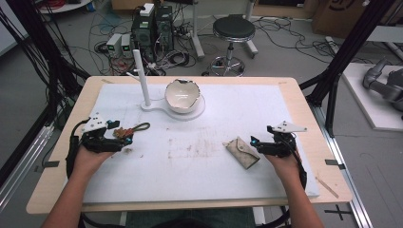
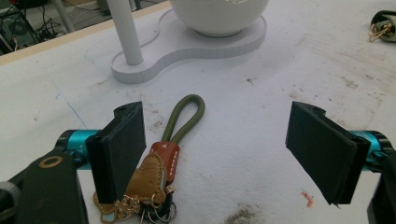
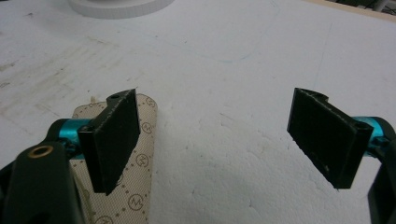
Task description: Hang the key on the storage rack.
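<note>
The left gripper [image 2: 219,154] has its fingers [image 2: 122,154] spread wide and holding nothing; the keychain [image 2: 161,158] lies on the white surface [image 2: 261,107] against the left-hand finger, its olive loop pointing toward the bowl stand [image 2: 187,46], probably laid flat for a pickup. The right gripper [image 3: 224,144] is equally wide and empty, with the patterned pouch [image 3: 135,186] under its left-hand finger, well away from the bowl stand

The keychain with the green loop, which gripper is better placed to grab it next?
Left, probably. The left gripper is open right at the keychain, which lies by its left jaw. The right gripper sits across the table beside the beige pouch, far from the keychain.
</note>
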